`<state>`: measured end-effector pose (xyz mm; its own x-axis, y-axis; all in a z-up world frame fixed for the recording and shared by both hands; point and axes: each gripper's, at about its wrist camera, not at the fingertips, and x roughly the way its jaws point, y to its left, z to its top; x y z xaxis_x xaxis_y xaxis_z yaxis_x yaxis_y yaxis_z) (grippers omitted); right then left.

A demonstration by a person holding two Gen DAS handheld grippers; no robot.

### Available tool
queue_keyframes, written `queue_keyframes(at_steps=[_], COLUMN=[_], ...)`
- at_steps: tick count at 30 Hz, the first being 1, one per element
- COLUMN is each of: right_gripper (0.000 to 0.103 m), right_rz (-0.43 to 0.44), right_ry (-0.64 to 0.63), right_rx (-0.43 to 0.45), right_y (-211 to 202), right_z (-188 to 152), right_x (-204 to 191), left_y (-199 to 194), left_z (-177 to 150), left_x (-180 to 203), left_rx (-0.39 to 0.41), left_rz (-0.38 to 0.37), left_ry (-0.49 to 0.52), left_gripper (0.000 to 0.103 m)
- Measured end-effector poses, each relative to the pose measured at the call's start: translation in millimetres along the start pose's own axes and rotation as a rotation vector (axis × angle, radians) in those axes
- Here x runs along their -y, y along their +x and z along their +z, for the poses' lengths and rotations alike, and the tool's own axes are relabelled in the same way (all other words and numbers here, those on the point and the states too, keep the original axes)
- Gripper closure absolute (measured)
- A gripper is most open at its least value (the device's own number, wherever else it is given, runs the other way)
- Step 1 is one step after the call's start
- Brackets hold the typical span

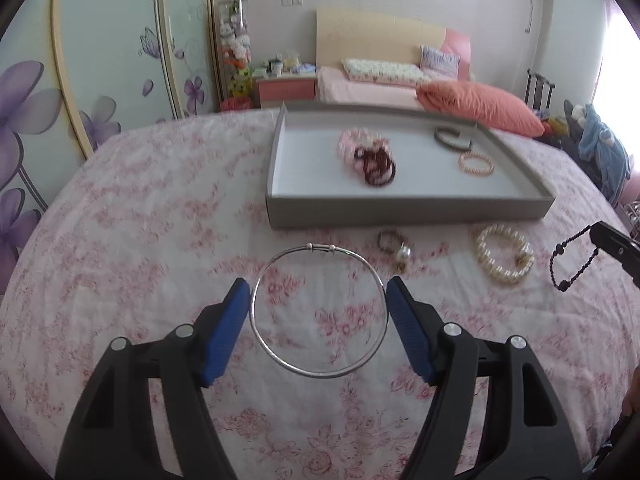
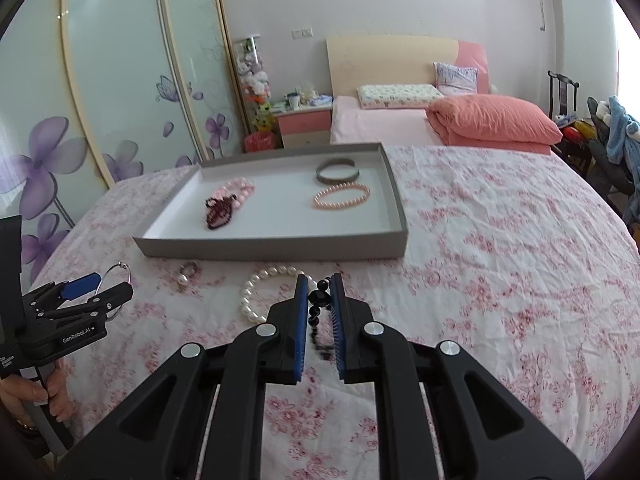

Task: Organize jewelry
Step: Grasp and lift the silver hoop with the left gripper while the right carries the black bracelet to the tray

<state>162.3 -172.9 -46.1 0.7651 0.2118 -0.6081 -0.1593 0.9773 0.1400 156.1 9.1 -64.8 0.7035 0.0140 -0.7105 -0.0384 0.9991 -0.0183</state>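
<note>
This is a bedroom in someone's home. A bed (image 2: 384, 128) with a cream and pink headboard (image 2: 404, 60) stands against the far wall, made up with a pink sheet, a flowered pillow (image 2: 394, 95) and a folded orange quilt (image 2: 496, 122). Beside it is a small pink nightstand (image 2: 306, 125) crowded with cups and bottles, and next to that a tall clear case of soft toys (image 2: 254, 80). Sliding wardrobe doors (image 2: 116, 80) painted with purple flowers line the left wall. Nearer, a pink flowered bedsheet (image 2: 500, 248) covers a second bed, with a grey tray (image 2: 280, 246) on it.
</note>
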Motion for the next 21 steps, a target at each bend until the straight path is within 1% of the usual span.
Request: queue_keyframes(at_steps=[9,16,21], right_gripper=[0.091,0.091,0.091], right_rz=[0.021,0.037,0.044], right_ry=[-0.02,-0.039,-0.065], right_rx=[0.073,0.132,0.184], right_y=[-17.3,-30.0,-39.8], right_z=[12.9,21.5,30.3], right_x=[-9.9,-18.7,-24.7], left_y=[-38.1,-58.3,-69.6], left_z=[11.8,19.9,23.3], left_x=[8.1,16.8,21.5], left_rx=[0.174,0.264,0.312], left_rz=[0.007,0.007,0.008], left_ry=[0.014,0.026,0.034], left_gripper=[0.034,0.034,0.034])
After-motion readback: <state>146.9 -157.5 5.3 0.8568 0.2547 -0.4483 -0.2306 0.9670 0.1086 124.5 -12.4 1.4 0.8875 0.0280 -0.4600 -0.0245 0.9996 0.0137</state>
